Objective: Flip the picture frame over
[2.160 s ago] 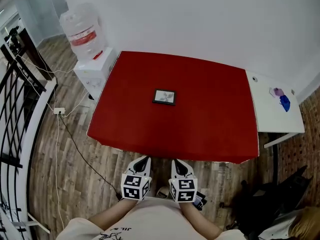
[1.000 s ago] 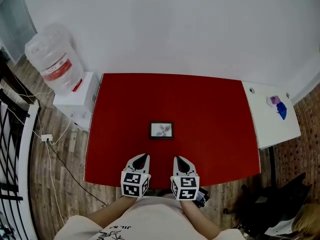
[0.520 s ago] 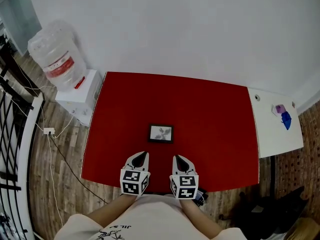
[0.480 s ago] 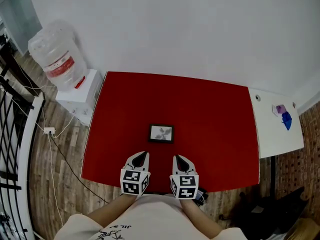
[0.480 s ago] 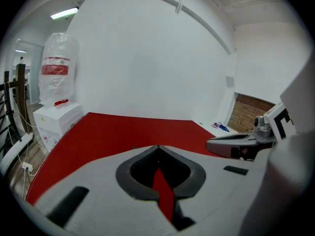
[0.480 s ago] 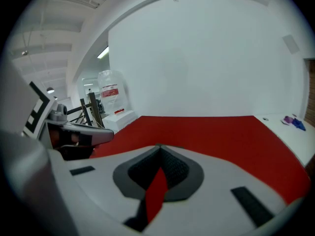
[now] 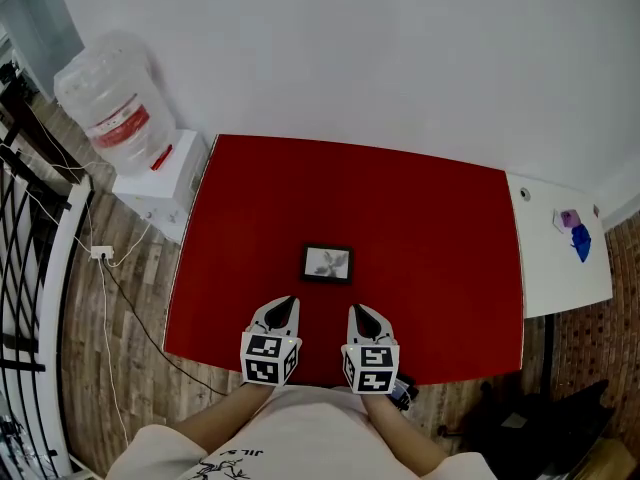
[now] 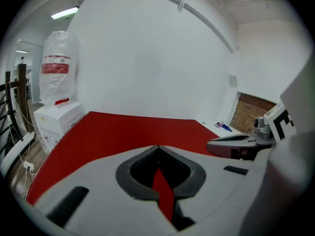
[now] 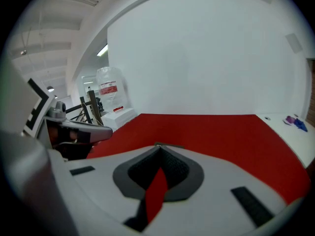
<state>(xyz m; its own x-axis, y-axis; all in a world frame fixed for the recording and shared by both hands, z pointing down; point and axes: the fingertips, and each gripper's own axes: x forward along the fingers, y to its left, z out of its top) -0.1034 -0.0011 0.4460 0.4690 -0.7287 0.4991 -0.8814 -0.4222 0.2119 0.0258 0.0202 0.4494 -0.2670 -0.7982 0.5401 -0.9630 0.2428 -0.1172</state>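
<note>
two grippers with jaws together and empty, left gripper [image 7: 283, 306] and right gripper [image 7: 359, 314], over the near edge of the red table [image 7: 440, 228]. picture frame [image 7: 327, 263] flat, face up, just ahead between both, long side left-to-right, marginally nearer the right.

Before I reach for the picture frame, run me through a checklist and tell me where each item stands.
1. Picture frame lies flat on the red table, picture side up: ok.
2. Nothing else near the frame: ok.
3. Left tool open for a grasp: not ok, jaws shut, empty.
4. Right tool open: not ok, jaws shut, empty.
5. Tools at the frame: not ok, both short of it, over the table's near edge.
6. Gap under the frame's edge for a jaw: cannot tell.
</note>
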